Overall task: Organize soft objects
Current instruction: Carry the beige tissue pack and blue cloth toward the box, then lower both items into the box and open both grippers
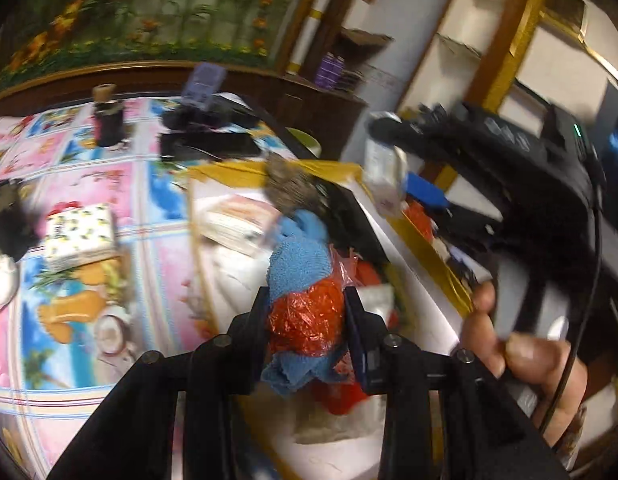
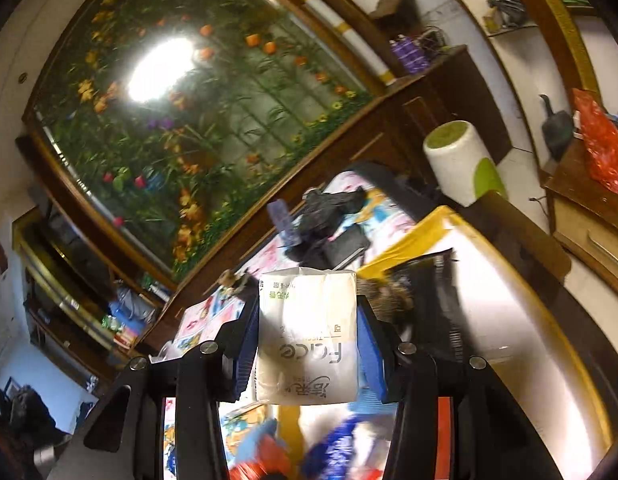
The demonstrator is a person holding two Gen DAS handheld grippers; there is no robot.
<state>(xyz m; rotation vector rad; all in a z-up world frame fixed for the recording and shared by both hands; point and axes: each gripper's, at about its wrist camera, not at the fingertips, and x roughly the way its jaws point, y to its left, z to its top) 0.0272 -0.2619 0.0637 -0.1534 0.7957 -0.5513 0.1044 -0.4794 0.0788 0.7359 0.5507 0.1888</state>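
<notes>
My left gripper (image 1: 307, 300) is shut on a blue towel (image 1: 299, 264) bundled with a crinkly red plastic bag (image 1: 309, 320), held above a white box with a yellow rim (image 1: 421, 280). My right gripper (image 2: 307, 312) is shut on a white tissue pack (image 2: 307, 336) printed "Face". That gripper also shows in the left wrist view (image 1: 383, 156), raised at the right over the box and holding the same pack (image 1: 383, 176). A second tissue pack with a lemon print (image 1: 79, 236) lies on the colourful tablecloth. A brown furry thing (image 1: 289, 188) sits at the box's far edge.
The table has a pink and blue cartoon tablecloth (image 1: 109, 320). At its far end stand a dark bottle (image 1: 107, 120), a black case (image 1: 209, 146) and a purple device (image 1: 203, 86). A white and green stool (image 2: 461, 160) stands past the table. A floral panel (image 2: 189, 100) fills the wall.
</notes>
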